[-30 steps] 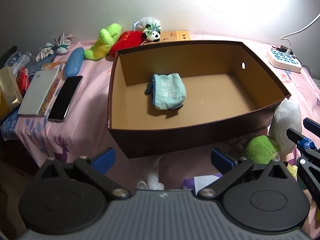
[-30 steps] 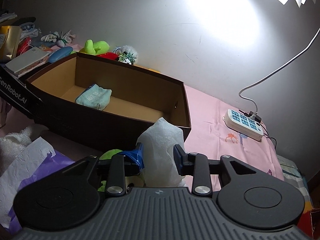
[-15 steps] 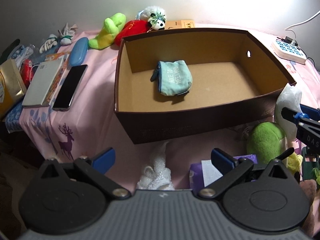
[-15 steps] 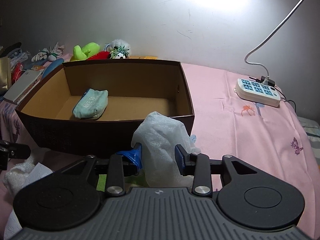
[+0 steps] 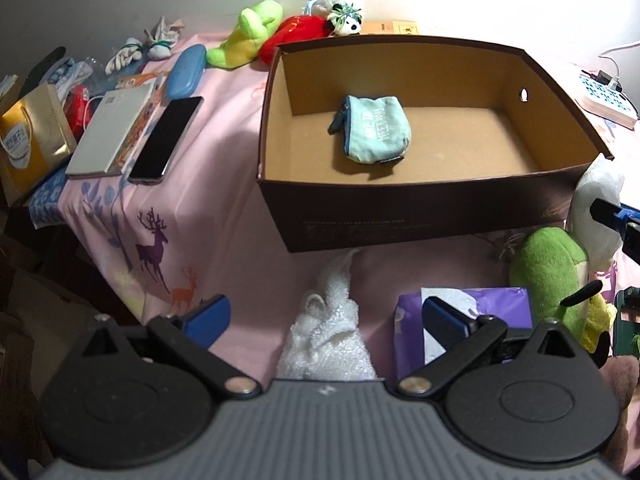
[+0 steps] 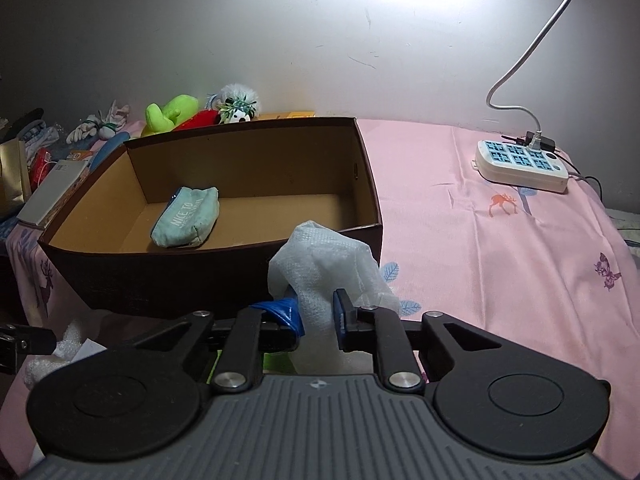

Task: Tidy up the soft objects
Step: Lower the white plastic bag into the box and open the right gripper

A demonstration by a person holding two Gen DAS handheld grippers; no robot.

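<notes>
A brown cardboard box (image 5: 420, 216) stands open on the pink sheet with a teal pouch (image 5: 376, 128) lying inside; the box (image 6: 160, 280) and pouch (image 6: 186, 218) also show in the right wrist view. My right gripper (image 6: 318, 314) is shut on a white foam wrap (image 6: 324, 264), held just before the box's near right corner. My left gripper (image 5: 326, 318) is open and empty above a white fluffy cloth (image 5: 328, 336). A green plush (image 5: 548, 268) and a purple tissue pack (image 5: 464, 320) lie in front of the box.
Behind the box lie a lime plush (image 5: 244, 36), a red plush (image 5: 292, 36) and a panda toy (image 5: 344, 12). At the left are a phone (image 5: 166, 138), a notebook (image 5: 108, 132), a blue case (image 5: 182, 76) and a gold bag (image 5: 28, 140). A power strip (image 6: 520, 164) sits at the right.
My left gripper has pulled back and risen, so the fluffy cloth and tissue pack come into view. My right gripper has swung round to face the box, still holding the foam wrap.
</notes>
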